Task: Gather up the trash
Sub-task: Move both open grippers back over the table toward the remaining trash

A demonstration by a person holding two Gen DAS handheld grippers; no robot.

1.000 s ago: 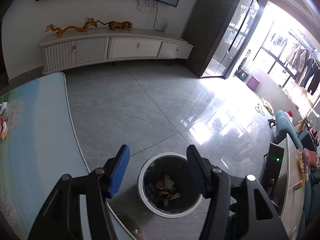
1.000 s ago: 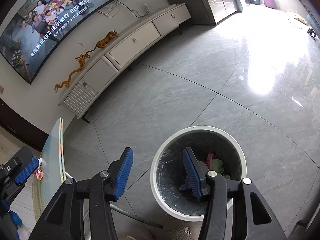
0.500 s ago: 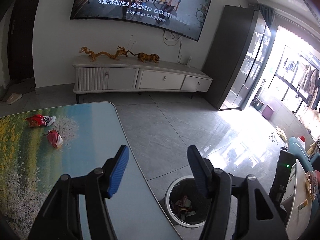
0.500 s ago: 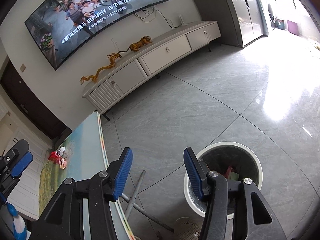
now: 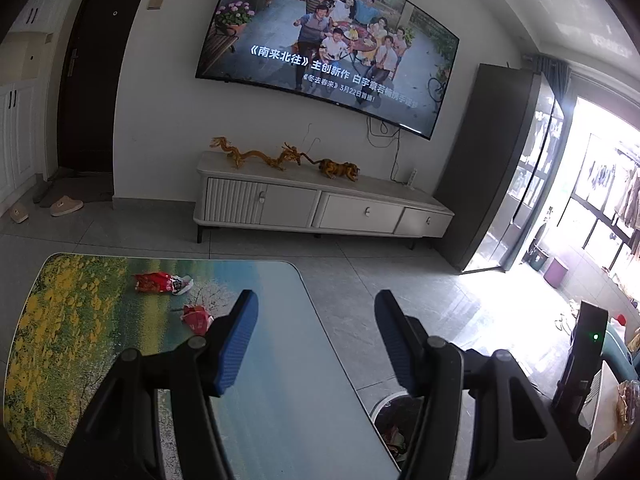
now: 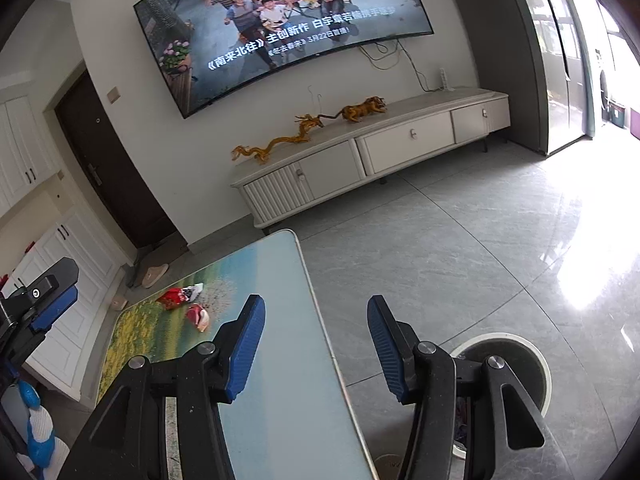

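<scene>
1. Hovering above the table, the left gripper has its blue-padded fingers spread wide, nothing between them.
2. Right gripper: same state, jaws apart and empty, above the table's right edge.
3. Trash on the table: a red crumpled wrapper at the far end, and a smaller red-and-white wrapper just nearer, close to it but apart. Both appear in the right wrist view too.
4. Neither gripper touches either wrapper; the smaller one sits just left of the left gripper's left fingertip in the left wrist view.
5. Trash bin, white rim, stands on the grey tile floor right of the table; partly hidden behind the right gripper's right finger. Left wrist view shows some litter inside it.
6. Background: wall TV switched on, white cabinet below it.
</scene>
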